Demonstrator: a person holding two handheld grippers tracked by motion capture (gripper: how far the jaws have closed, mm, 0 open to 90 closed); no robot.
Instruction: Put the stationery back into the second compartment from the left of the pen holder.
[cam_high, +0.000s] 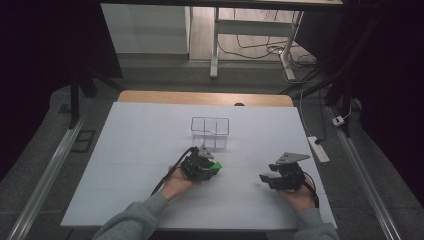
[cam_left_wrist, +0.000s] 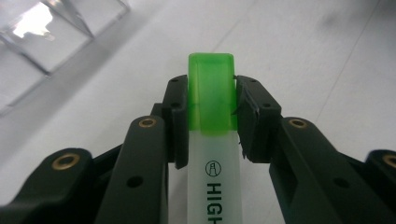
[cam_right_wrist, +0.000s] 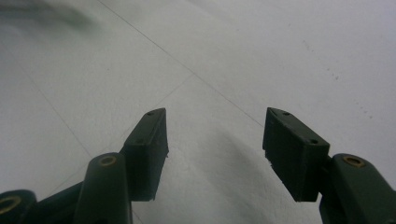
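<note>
A highlighter (cam_left_wrist: 212, 140) with a green cap (cam_left_wrist: 211, 91) and a white barrel lies along my left gripper (cam_left_wrist: 211, 100), whose jaws are shut on the cap. In the high view the green cap (cam_high: 217, 167) pokes out to the right of the left gripper (cam_high: 212, 167), just below the middle of the white table (cam_high: 140, 150). My right gripper (cam_high: 264, 177) rests low at the right of the table, pointing left. Its jaws stand wide open in the right gripper view (cam_right_wrist: 215, 133), with bare white table between them.
A clear box with compartments (cam_high: 210, 131) stands just beyond the left gripper, its corner at the upper left of the left gripper view (cam_left_wrist: 46, 37). The table's wooden far edge (cam_high: 205, 97) shows behind the white sheet. A power strip (cam_high: 318, 148) lies on the floor at right.
</note>
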